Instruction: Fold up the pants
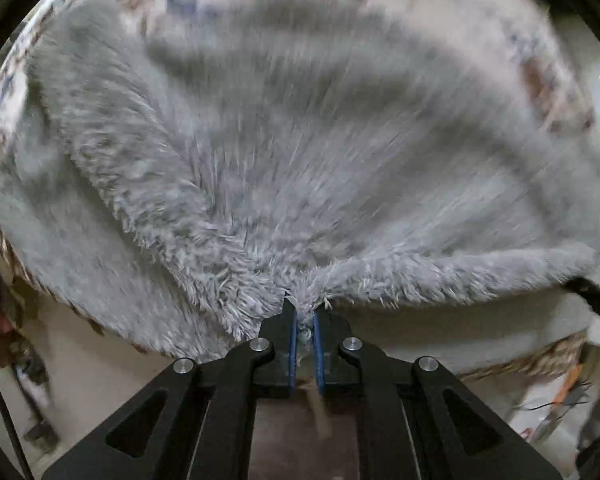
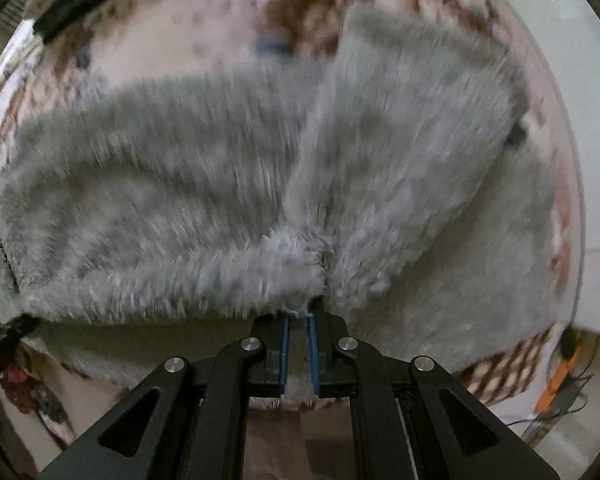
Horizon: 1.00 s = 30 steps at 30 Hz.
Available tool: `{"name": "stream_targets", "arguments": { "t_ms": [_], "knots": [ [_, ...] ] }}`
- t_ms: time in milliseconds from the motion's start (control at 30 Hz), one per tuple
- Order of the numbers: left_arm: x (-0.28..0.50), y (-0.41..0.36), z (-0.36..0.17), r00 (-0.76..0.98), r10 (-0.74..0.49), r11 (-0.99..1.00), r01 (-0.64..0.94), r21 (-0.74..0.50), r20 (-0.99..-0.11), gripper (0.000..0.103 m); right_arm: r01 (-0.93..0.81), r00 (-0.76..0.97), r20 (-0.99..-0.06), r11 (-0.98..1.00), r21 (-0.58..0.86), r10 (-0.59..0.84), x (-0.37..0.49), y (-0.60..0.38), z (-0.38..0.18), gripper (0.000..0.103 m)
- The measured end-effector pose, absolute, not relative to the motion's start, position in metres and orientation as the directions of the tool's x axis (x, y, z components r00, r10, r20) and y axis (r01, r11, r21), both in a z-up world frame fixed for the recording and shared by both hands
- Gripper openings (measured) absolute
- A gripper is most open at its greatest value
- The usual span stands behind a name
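Note:
The pants are grey and fluffy [image 1: 284,152] and fill most of the left wrist view, blurred by motion. My left gripper [image 1: 305,312] is shut on a pinch of the pants' near edge, fleece showing between its blue pads. In the right wrist view the same grey pants [image 2: 260,184] spread over a patterned surface. My right gripper [image 2: 298,314] is shut on the pants' near edge, where a fold bunches up at the fingertips. The edge between the two grippers hangs stretched.
A cream blanket with brown and blue patterns [image 2: 180,20] lies under the pants. The other gripper's black arm [image 1: 596,300] shows at the right edge. Orange cables [image 2: 560,384] lie on the pale floor at the lower right.

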<state>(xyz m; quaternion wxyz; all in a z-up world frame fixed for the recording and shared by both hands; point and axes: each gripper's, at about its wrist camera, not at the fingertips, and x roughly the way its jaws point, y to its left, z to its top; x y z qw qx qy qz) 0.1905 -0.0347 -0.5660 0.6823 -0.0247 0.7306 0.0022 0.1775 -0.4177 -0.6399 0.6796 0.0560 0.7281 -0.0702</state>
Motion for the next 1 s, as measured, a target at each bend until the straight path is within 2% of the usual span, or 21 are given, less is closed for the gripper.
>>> {"name": "stream_targets", "arguments": {
  "t_ms": [33, 100, 167, 200, 300, 333, 367, 433, 567, 700, 733, 767, 833, 1000],
  "knots": [
    [0.188, -0.037, -0.580, -0.092, -0.024, 1.000, -0.013, -0.023, -0.995, 0.005, 0.169, -0.113, -0.994, 0.985, -0.034, -0.015, 0.174, -0.418, -0.652, 0.011],
    [0.189, -0.038, -0.588, -0.096, -0.010, 1.000, 0.008, -0.011, -0.995, 0.009, 0.184, -0.179, -0.984, 0.983, -0.011, 0.022, 0.168, -0.422, -0.665, 0.027],
    [0.191, -0.034, -0.578, -0.091, -0.019, 1.000, -0.015, -0.018, -0.996, 0.018, 0.213, -0.229, -0.969, 0.976, 0.045, 0.095, 0.157, -0.429, -0.666, 0.075],
    [0.191, -0.033, -0.570, -0.092, -0.005, 1.000, -0.020, -0.004, -0.996, 0.020, 0.225, -0.226, -0.969, 0.973, 0.050, 0.102, 0.152, -0.432, -0.659, 0.083],
    [0.189, -0.028, -0.548, -0.083, 0.021, 0.999, -0.037, 0.024, -0.996, 0.035, 0.281, -0.177, -0.978, 0.958, 0.057, 0.110, 0.132, -0.447, -0.626, 0.085],
    [0.188, -0.027, -0.541, -0.073, 0.040, 0.998, -0.043, 0.044, -0.996, 0.050, 0.324, -0.151, -0.982, 0.944, 0.056, 0.110, 0.129, -0.455, -0.613, 0.085],
    [0.189, -0.027, -0.535, -0.058, 0.064, 0.997, -0.046, 0.067, -0.996, 0.071, 0.352, -0.125, -0.986, 0.934, 0.057, 0.108, 0.131, -0.461, -0.605, 0.085],
    [0.194, -0.026, -0.526, -0.026, 0.093, 0.994, -0.062, 0.094, -0.995, 0.087, 0.413, -0.048, -0.994, 0.908, 0.068, 0.096, 0.145, -0.474, -0.586, 0.085],
    [0.217, -0.038, -0.527, 0.021, 0.152, 0.988, -0.034, 0.151, -0.988, 0.087, 0.494, 0.064, -0.997, 0.866, 0.074, 0.048, 0.211, -0.491, -0.588, 0.085],
    [0.236, -0.047, -0.537, 0.020, 0.170, 0.985, -0.026, 0.169, -0.985, 0.087, 0.523, 0.025, -0.998, 0.850, 0.063, 0.059, 0.264, -0.485, -0.633, 0.083],
    [0.240, -0.052, -0.537, 0.025, 0.163, 0.986, -0.018, 0.163, -0.986, 0.087, 0.497, -0.009, -1.000, 0.868, 0.018, 0.026, 0.274, -0.488, -0.641, 0.064],
    [0.242, -0.056, -0.537, 0.029, 0.165, 0.986, -0.006, 0.165, -0.986, 0.087, 0.476, -0.043, -0.997, 0.876, -0.078, -0.066, 0.274, -0.482, -0.646, 0.013],
    [0.246, -0.065, -0.538, 0.035, 0.148, 0.988, 0.036, 0.149, -0.988, 0.087, 0.539, 0.004, -0.993, 0.836, -0.099, -0.120, 0.256, -0.491, -0.635, 0.010],
    [0.269, -0.071, -0.534, 0.065, 0.127, 0.988, 0.077, 0.132, -0.990, 0.087, 0.828, 0.083, -0.988, 0.560, -0.002, -0.126, 0.136, -0.557, -0.591, 0.010]
  ]
}}
